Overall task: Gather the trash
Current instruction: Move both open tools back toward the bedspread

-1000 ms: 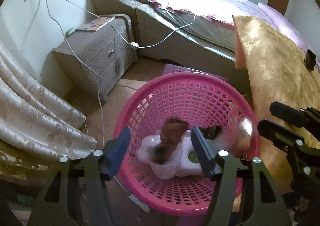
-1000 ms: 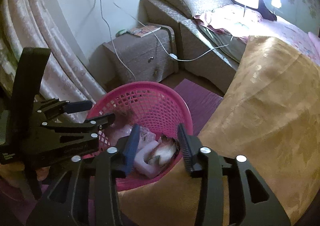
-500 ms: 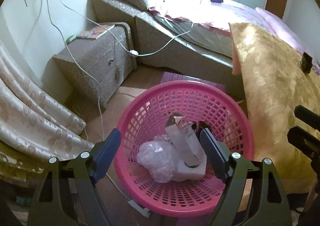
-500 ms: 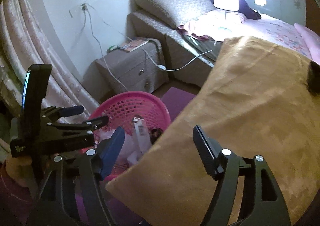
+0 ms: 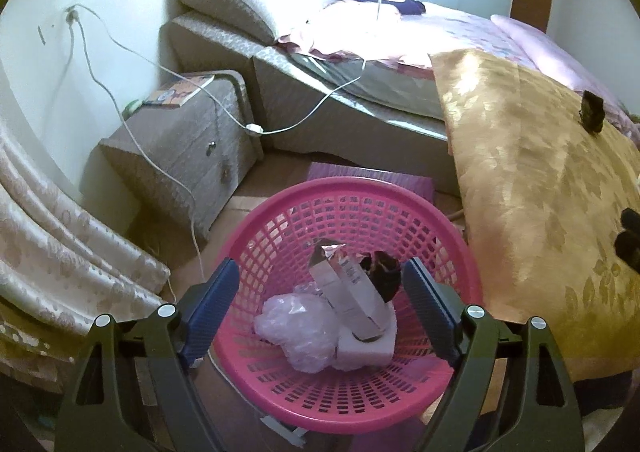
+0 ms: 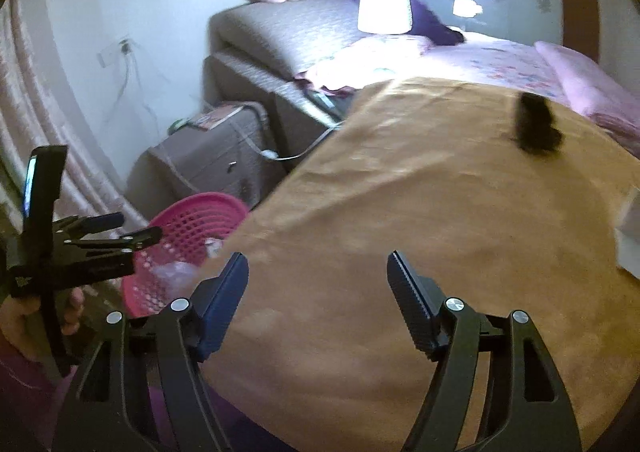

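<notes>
A pink mesh basket point(image 5: 280, 211) stands on the floor below my left gripper point(image 5: 320, 296), which is open and empty above it. Inside lie a crumpled clear plastic bag point(image 5: 298, 326), a white carton point(image 5: 348, 292), a white box point(image 5: 368, 348) and a dark brown wrapper point(image 5: 382, 272). My right gripper point(image 6: 318, 292) is open and empty over a gold cloth point(image 6: 420, 211). A dark crumpled piece point(image 6: 536, 127) lies on that cloth at the far right; it also shows in the left wrist view point(image 5: 592, 113). The basket point(image 6: 188, 219) sits left of the cloth.
A grey nightstand point(image 5: 188, 139) with a book point(image 5: 180, 91) stands left of the bed point(image 5: 360, 83). White cables point(image 5: 256, 127) hang from a wall socket. Curtains point(image 5: 60, 252) fall at the left. A lit lamp point(image 6: 384, 9) sits on the bed. A purple mat point(image 5: 368, 179) lies behind the basket.
Both grippers opened and let trash drop into the basket. The right gripper then rose and swung right from the basket to above the gold cloth. The left gripper lifted slightly.
</notes>
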A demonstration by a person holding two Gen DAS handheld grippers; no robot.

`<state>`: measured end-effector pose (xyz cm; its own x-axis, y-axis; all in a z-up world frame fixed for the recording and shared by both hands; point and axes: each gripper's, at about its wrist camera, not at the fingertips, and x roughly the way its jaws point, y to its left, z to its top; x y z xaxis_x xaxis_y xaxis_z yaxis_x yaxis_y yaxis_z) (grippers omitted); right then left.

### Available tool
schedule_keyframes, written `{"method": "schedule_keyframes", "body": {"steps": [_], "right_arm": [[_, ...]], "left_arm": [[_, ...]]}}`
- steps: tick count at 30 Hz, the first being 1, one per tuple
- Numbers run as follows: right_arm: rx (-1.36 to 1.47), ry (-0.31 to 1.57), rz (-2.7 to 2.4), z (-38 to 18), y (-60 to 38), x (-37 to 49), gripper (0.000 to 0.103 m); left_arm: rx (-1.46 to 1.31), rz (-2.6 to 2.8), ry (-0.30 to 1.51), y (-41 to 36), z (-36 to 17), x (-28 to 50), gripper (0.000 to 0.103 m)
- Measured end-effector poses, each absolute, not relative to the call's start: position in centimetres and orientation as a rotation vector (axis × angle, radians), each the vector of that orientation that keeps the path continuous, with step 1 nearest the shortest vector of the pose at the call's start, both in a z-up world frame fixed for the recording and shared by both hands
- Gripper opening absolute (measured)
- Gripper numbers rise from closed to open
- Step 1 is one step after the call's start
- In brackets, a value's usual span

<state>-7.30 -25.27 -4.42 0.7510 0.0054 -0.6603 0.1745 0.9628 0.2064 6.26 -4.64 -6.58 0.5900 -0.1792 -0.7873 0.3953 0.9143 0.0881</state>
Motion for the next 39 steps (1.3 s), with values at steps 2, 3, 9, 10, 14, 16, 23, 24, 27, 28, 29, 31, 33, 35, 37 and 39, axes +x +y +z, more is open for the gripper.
{"method": "schedule_keyframes", "body": {"steps": [2,3,9,10,14,16,23,24,27,28,29,31,33,35,37,39], "right_arm": [[0.272,0.71,-0.134,-4.6,-26.4,-8.2,0.07],[0.277,0.708,-0.15,-4.6,-26.9,-8.7,0.07],[0.299,0.691,-0.288,-5.3,-30.4,-11.6,0.07],[0.299,0.686,-0.319,-5.3,-31.1,-12.2,0.07],[0.283,0.668,-0.41,-5.5,-32.8,-13.8,0.071],[0.284,0.662,-0.457,-5.5,-34.1,-14.7,0.072],[0.325,0.659,-0.581,-6.6,-37.7,-17.9,0.075],[0.332,0.657,-0.594,-6.7,-38.0,-18.4,0.075],[0.356,0.654,-0.628,-7.2,-39.3,-19.3,0.075],[0.359,0.653,-0.634,-7.2,-39.5,-19.6,0.075],[0.364,0.652,-0.642,-7.3,-39.8,-19.9,0.075],[0.375,0.651,-0.657,-7.4,-40.3,-20.4,0.075],[0.385,0.65,-0.668,-7.6,-40.9,-20.7,0.075],[0.394,0.646,-0.679,-7.8,-41.4,-21.2,0.075],[0.402,0.643,-0.686,-7.8,-41.7,-21.4,0.075],[0.409,0.641,-0.692,-7.9,-42.0,-21.6,0.075]], "left_arm": [[0.271,-0.347,0.876,-4.9,-6.5,6.0,0.081],[0.272,-0.35,0.874,-5.0,-6.5,5.9,0.081],[0.278,-0.385,0.866,-5.8,-6.2,5.3,0.081],[0.278,-0.396,0.865,-6.1,-6.1,5.2,0.081],[0.295,-0.434,0.85,-7.1,-5.8,4.5,0.081],[0.305,-0.46,0.845,-7.7,-5.6,4.0,0.081],[0.346,-0.556,0.854,-11.0,-5.6,2.7,0.081],[0.361,-0.568,0.852,-11.7,-5.7,2.6,0.081],[0.387,-0.615,0.854,-14.2,-5.8,2.0,0.081],[0.394,-0.627,0.854,-14.9,-5.9,1.8,0.081],[0.402,-0.64,0.851,-15.6,-5.8,1.6,0.081],[0.418,-0.669,0.841,-17.5,-5.7,1.3,0.081],[0.428,-0.698,0.833,-19.6,-5.6,1.0,0.081],[0.43,-0.717,0.829,-21.1,-5.5,0.9,0.081],[0.43,-0.738,0.829,-23.2,-5.5,0.9,0.081],[0.423,-0.758,0.83,-25.3,-5.4,1.0,0.081]]}}
